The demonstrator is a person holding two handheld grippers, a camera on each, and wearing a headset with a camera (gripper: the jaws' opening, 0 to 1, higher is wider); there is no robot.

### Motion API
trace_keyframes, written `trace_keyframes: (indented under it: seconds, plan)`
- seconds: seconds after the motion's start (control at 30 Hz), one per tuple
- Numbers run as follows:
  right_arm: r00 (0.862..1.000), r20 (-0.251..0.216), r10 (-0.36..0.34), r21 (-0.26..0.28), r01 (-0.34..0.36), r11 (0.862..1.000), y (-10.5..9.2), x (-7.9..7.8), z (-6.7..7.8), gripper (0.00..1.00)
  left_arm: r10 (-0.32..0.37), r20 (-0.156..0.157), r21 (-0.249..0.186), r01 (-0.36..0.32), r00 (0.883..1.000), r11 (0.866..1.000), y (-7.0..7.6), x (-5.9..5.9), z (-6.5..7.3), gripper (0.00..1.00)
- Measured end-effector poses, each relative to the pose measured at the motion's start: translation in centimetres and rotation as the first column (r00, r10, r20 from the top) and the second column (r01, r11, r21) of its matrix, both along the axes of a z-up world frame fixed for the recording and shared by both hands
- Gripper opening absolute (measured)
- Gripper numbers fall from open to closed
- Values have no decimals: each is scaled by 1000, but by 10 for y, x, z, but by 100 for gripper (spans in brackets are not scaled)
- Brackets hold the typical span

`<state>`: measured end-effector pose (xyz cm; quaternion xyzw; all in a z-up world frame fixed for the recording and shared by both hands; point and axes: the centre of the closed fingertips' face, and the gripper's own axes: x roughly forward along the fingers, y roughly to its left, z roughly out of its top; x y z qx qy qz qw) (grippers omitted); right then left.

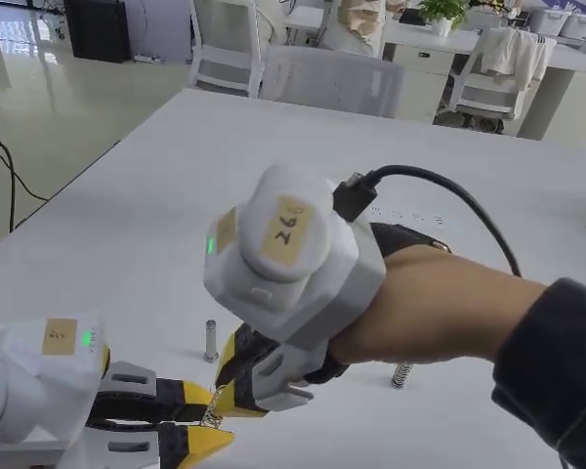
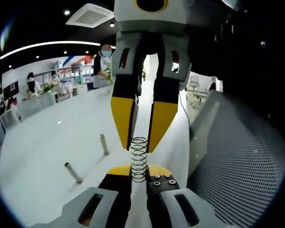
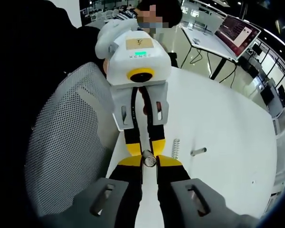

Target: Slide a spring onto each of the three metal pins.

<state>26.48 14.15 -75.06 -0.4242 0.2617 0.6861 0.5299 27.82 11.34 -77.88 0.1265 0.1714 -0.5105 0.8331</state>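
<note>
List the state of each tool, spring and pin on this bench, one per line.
Small steel coil spring: pinched between both tools, on no pin.
Left yellow-tipped tool: shut on that spring.
Right yellow-tipped tool: shut on that spring.
Nearer grey metal pin: upright, bare.
Farther grey metal pin: upright, bare.
Second coil spring: resting on the white table, ungripped.
</note>
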Motion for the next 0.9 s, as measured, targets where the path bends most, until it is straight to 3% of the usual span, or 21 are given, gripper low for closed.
trace_keyframes:
  seconds: [0.5,0.57,0.67,0.9]
  plan:
    - [1000,-26,2,-25,-2,1000,-1,0,-13,9,-18,19,-8,18,1000,1000,-3,0,7,3]
    - [1000,-31,0,-29,0,1000,-2,0,-13,9,-27,28,31,26,999,999,-4,1,6,3]
    - [999,-42,-12,-27,11,1000,-2,1,-12,8,-28,32,32,27,999,999,-3,1,6,3]
    - [999,-42,-21,-30,20,999,-3,2,-14,8,-12,3,5,12,1000,1000,-2,4,4,3]
